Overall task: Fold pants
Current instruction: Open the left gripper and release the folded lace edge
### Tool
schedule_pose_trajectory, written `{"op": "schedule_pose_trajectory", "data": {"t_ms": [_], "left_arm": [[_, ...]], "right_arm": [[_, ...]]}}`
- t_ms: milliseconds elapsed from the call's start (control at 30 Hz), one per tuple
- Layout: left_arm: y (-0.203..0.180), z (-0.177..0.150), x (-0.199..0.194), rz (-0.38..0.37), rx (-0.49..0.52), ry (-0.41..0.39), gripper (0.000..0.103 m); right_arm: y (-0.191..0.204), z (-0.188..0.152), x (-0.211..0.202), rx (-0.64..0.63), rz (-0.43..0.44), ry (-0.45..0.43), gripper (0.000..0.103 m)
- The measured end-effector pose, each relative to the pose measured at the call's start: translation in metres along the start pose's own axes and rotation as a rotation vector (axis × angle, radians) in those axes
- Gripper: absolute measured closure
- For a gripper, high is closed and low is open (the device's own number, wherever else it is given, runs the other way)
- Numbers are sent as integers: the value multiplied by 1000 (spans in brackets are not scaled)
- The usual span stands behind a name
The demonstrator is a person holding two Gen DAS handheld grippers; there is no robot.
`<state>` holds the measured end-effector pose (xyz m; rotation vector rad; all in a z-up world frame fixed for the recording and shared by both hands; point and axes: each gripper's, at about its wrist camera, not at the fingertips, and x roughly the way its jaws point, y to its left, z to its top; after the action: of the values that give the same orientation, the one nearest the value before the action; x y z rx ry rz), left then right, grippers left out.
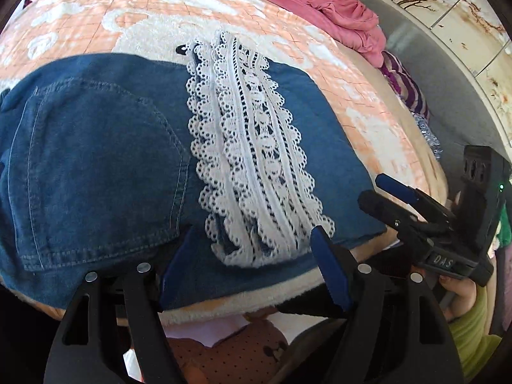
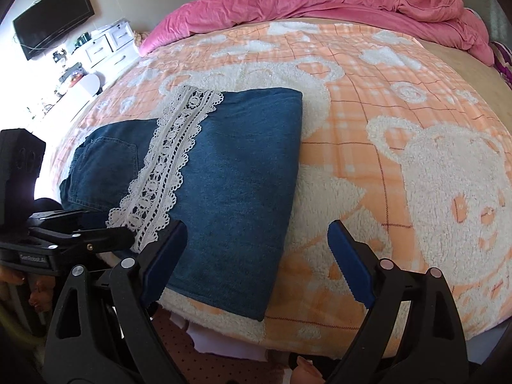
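Observation:
Folded blue denim pants (image 1: 96, 147) (image 2: 243, 160) lie flat near the front edge of the bed, with a white lace strip (image 1: 249, 147) (image 2: 172, 147) running across them and a back pocket showing on the left part. My left gripper (image 1: 252, 233) (image 2: 108, 224) hovers open at the near hem, its blue pads either side of the lace end and pressing nothing. My right gripper (image 2: 256, 227) (image 1: 372, 188) stands open at the right near corner of the pants. Its left pad is over the denim and its right pad over the blanket.
The pants rest on an orange and white bear-patterned fleece blanket (image 2: 384, 96). A rumpled pink duvet (image 2: 320, 3) is bunched along the far side. A wall television (image 2: 52, 22) and white drawers (image 2: 108, 48) stand beyond the bed at left. A hand (image 1: 460, 291) holds the right gripper.

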<state>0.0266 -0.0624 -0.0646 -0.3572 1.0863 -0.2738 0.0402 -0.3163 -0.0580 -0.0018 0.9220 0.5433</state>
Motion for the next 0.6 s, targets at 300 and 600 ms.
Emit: {"op": "schedule_pose_trajectory", "data": {"t_ms": [300, 600], "left_arm": [[-7, 9, 6, 27, 36, -18, 74], [-17, -9, -12, 38, 114, -13, 83]], "right_arm": [[4, -2, 12, -20, -23, 42, 20], [24, 2, -16, -137, -42, -124, 20]]}}
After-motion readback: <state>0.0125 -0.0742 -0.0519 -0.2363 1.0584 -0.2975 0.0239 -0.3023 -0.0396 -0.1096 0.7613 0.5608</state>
